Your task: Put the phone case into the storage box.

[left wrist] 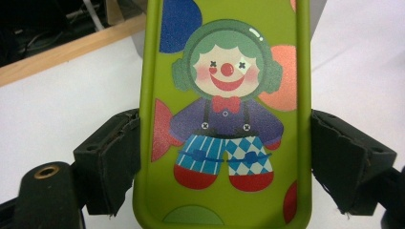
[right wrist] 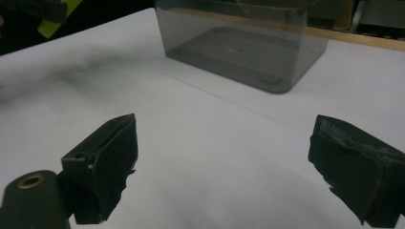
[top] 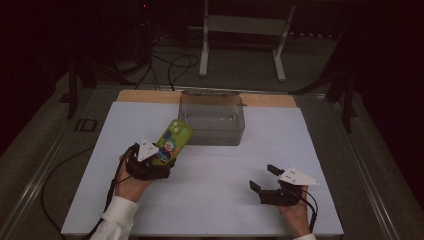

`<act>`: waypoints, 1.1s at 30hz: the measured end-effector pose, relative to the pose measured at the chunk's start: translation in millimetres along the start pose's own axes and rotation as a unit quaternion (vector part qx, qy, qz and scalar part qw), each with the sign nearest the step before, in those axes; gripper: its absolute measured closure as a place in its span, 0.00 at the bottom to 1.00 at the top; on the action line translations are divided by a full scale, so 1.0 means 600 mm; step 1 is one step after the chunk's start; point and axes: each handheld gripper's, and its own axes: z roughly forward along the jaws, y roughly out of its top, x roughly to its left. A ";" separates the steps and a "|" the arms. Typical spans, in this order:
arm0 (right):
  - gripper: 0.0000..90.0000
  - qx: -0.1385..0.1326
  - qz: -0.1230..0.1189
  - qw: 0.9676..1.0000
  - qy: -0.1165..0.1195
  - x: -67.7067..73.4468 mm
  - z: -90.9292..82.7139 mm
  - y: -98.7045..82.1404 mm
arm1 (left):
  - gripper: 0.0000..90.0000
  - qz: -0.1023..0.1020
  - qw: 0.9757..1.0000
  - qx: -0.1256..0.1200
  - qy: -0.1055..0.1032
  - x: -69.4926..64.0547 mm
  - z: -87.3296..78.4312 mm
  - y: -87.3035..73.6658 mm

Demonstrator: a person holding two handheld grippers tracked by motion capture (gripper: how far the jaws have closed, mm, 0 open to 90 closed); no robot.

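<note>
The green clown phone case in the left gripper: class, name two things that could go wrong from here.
1. The left gripper pinches the green clown phone case only by its smooth side edges near the bottom, so it might slip or pivot.
2. The smoky plastic bin stands close ahead; the raised case could knock its rim.

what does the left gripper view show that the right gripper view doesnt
Left gripper view: the left hand-held gripper clamped on the edges of a green phone case, its clown print in close-up. Right gripper view: the right hand-held gripper open with nothing between its jaws, and the grey translucent bin ahead, nothing inside. Both: the white table sheet and the wooden edge behind.
</note>
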 end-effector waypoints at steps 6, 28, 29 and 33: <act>0.11 -0.001 0.015 1.000 0.026 0.004 0.007 0.024 | 0.18 -0.003 1.000 -0.010 -0.001 -0.013 0.001 0.006; 0.10 0.005 0.037 0.997 0.065 0.051 0.074 0.080 | 0.18 -0.024 0.999 -0.044 0.011 -0.037 0.001 0.014; 0.10 0.004 0.037 0.997 0.066 0.054 0.077 0.083 | 0.18 -0.024 0.999 -0.044 0.011 -0.038 0.002 0.014; 0.10 0.002 0.035 0.997 0.072 0.063 0.088 0.092 | 0.18 -0.026 0.999 -0.046 0.012 -0.043 0.003 0.014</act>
